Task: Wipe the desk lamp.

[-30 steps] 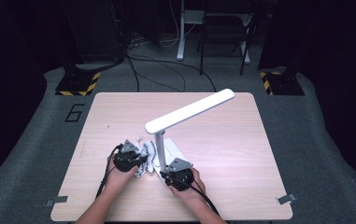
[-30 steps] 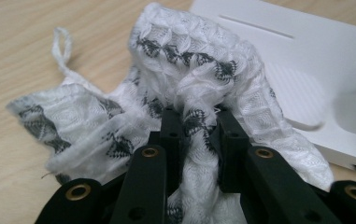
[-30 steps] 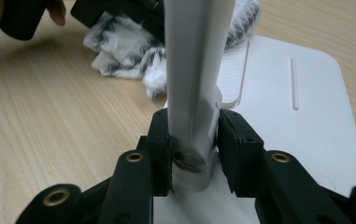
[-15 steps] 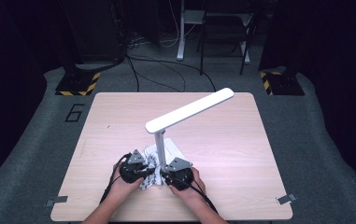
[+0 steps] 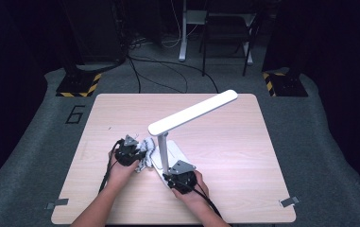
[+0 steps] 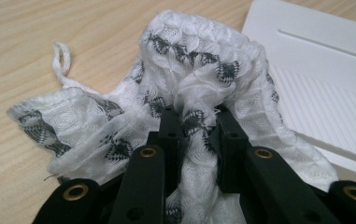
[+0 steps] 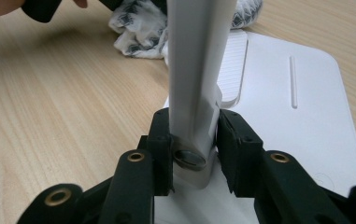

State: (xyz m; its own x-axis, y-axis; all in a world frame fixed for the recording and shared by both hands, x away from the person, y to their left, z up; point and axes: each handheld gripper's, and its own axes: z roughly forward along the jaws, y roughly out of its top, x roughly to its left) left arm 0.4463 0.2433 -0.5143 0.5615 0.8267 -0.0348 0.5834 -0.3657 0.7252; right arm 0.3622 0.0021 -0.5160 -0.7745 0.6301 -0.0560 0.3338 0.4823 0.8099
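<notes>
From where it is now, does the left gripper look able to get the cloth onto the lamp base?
Probably yes. The left gripper is shut on the cloth, which already lies against the lamp base; its flat top beside the cloth is bare. The right gripper clamps the post nearer the person.

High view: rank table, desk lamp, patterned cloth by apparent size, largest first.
1. Table, by far the largest.
2. Desk lamp, its base, post and long head together.
3. Patterned cloth, a small bunch beside the lamp base, partly hidden by the left tongs.
No close calls here.
</notes>
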